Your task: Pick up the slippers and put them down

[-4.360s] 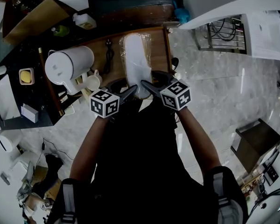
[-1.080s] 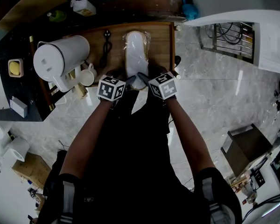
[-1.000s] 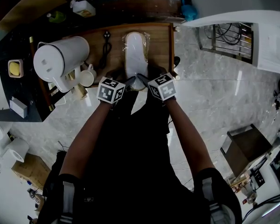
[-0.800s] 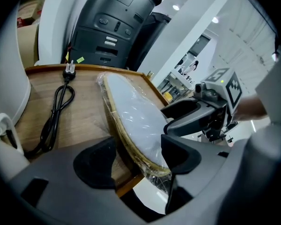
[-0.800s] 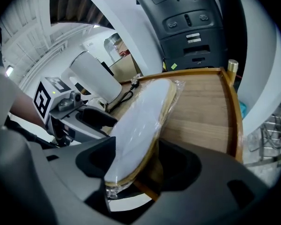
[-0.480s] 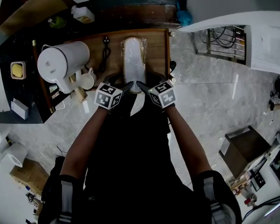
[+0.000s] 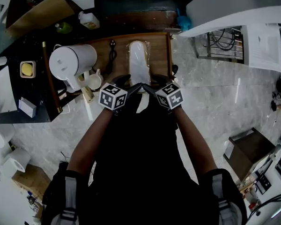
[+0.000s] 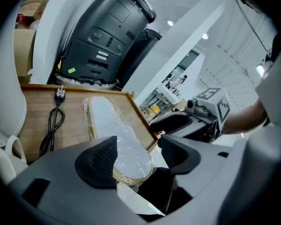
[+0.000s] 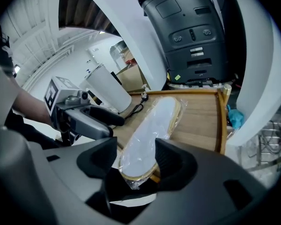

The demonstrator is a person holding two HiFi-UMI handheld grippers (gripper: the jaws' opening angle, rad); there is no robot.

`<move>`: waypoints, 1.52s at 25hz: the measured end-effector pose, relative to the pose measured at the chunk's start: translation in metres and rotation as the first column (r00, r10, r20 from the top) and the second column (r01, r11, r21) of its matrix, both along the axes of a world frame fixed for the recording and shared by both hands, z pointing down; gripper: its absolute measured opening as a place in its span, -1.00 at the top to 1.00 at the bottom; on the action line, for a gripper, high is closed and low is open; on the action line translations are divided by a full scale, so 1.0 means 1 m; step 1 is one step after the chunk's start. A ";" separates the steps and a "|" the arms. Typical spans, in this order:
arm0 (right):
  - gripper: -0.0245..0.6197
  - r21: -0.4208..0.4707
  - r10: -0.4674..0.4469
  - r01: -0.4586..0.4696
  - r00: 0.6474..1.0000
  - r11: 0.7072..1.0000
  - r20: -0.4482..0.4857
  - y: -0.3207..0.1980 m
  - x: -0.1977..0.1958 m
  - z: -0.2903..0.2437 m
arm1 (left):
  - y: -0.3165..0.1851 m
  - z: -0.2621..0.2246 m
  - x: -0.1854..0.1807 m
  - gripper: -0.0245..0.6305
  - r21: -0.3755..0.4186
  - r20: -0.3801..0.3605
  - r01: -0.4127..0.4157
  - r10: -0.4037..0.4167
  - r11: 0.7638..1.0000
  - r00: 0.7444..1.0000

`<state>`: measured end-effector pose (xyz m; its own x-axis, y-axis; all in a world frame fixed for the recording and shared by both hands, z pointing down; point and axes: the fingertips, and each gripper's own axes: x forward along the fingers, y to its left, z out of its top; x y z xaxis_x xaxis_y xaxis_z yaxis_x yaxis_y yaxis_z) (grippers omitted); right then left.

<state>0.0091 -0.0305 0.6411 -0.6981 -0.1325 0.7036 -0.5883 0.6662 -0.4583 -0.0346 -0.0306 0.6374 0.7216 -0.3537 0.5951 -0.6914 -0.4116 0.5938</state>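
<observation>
Left gripper (image 8: 136, 153) higher than before; slippers (image 8: 110, 123) lengthwise, straight away from person.

Slippers (image 7: 139, 62) in glossy clear plastic wrap, wooden table (image 7: 160, 50) — matt, smooth

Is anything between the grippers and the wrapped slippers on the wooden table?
Nothing visible. The heel end of the slippers already sits between the jaws of the left gripper and right gripper; the black cord lies apart, beside them.
</observation>
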 end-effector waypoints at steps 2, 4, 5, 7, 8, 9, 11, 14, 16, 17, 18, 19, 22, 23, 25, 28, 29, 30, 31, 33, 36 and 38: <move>0.18 0.001 -0.007 0.007 1.000 1.000 0.009 0.003 0.000 -0.009 | 0.003 -0.008 0.000 0.03 0.013 -0.007 -0.010 0.010 1.000 1.000; 0.33 -0.001 -0.017 0.017 1.000 1.000 0.011 0.007 0.001 -0.016 | 0.005 -0.016 0.000 0.05 0.021 -0.018 -0.019 0.019 1.000 1.000; 0.40 0.000 -0.021 0.021 1.000 1.000 0.011 0.009 0.001 -0.020 | 0.006 -0.021 0.001 0.09 0.025 -0.022 -0.025 0.025 0.999 0.999; 0.48 0.008 -0.023 0.023 1.000 1.000 0.016 0.012 0.001 -0.027 | 0.009 -0.031 -0.001 0.18 0.039 -0.028 -0.031 0.032 0.999 0.999; 0.50 0.012 -0.019 0.018 1.000 1.000 0.024 0.013 0.000 -0.031 | 0.010 -0.036 -0.002 0.20 0.047 -0.032 -0.029 0.031 0.998 0.999; 0.54 0.015 -0.012 0.011 0.999 1.000 0.035 0.014 -0.001 -0.034 | 0.010 -0.041 -0.004 0.22 0.055 -0.037 -0.027 0.029 0.998 0.999; 0.63 0.024 0.000 -0.001 0.998 1.000 0.056 0.015 -0.003 -0.042 | 0.011 -0.049 -0.005 0.25 0.068 -0.045 -0.027 0.030 0.997 0.999; 0.78 0.040 -0.003 0.000 0.997 0.999 0.071 0.017 -0.005 -0.052 | 0.012 -0.060 -0.007 0.43 0.089 -0.052 -0.022 0.027 0.996 0.998; 0.89 0.043 -0.011 0.008 0.997 0.999 0.081 0.017 -0.006 -0.058 | 0.010 -0.066 -0.010 0.62 0.108 -0.051 -0.015 0.021 0.994 0.998; 0.90 0.041 -0.016 0.013 0.996 0.999 0.089 0.018 -0.007 -0.062 | 0.009 -0.069 -0.010 0.68 0.118 -0.051 -0.015 0.021 0.993 0.998; 0.90 0.039 -0.021 0.018 0.995 0.999 0.097 0.019 -0.008 -0.065 | 0.009 -0.072 -0.011 0.73 0.125 -0.053 -0.017 0.023 0.992 0.998; 0.90 0.038 -0.027 0.023 0.994 0.999 0.103 0.020 -0.008 -0.067 | 0.010 -0.075 -0.011 0.76 0.130 -0.057 -0.018 0.026 0.991 0.998; 0.90 0.044 -0.043 0.039 0.994 0.998 0.104 0.019 -0.007 -0.073 | 0.011 -0.081 -0.010 0.86 0.135 -0.073 -0.023 0.033 0.991 0.997; 0.90 0.049 -0.047 0.042 0.994 0.998 0.103 0.018 -0.007 -0.075 | 0.010 -0.082 -0.010 0.88 0.135 -0.074 -0.027 0.037 0.991 0.997; 0.90 0.056 -0.054 0.049 0.993 0.997 0.107 0.015 -0.009 -0.079 | 0.010 -0.085 -0.010 0.89 0.132 -0.072 -0.041 0.051 0.990 0.996; 0.90 0.065 -0.074 0.066 0.990 0.996 0.119 0.014 -0.011 -0.087 | 0.010 -0.092 -0.011 0.89 0.134 -0.080 -0.045 0.056 0.990 0.995; 0.90 0.071 -0.081 0.073 0.989 0.995 0.121 0.013 -0.011 -0.091 | 0.008 -0.095 -0.010 0.89 0.138 -0.087 -0.042 0.054 0.990 0.995; 0.90 0.076 -0.087 0.079 0.989 0.994 0.121 0.012 -0.010 -0.094 | 0.005 -0.098 -0.010 0.89 0.143 -0.095 -0.038 0.052 0.989 0.994; 0.90 0.081 -0.093 0.084 0.988 0.993 0.120 0.011 -0.010 -0.097 | 0.003 -0.101 -0.009 0.89 0.147 -0.100 -0.036 0.052 0.988 0.994; 0.90 0.088 -0.098 0.088 0.987 0.992 0.124 0.011 -0.011 -0.102 | 0.001 -0.106 -0.011 0.89 0.156 -0.105 -0.036 0.053 0.987 0.993; 0.90 0.098 -0.096 0.084 0.986 0.992 0.135 0.010 -0.011 -0.105 | -0.001 -0.113 -0.012 0.89 0.166 -0.113 -0.036 0.055 0.985 0.992; 0.90 0.105 -0.100 0.086 0.986 0.991 0.137 0.011 -0.011 -0.106 | -0.001 -0.116 -0.013 0.89 0.170 -0.118 -0.036 0.056 0.985 0.991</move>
<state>-0.0020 -0.0190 0.5356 -0.8020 -0.1263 0.5838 -0.4560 0.7608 -0.4618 -0.0471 -0.0315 0.5216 0.8028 -0.4053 0.4373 -0.5963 -0.5417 0.5925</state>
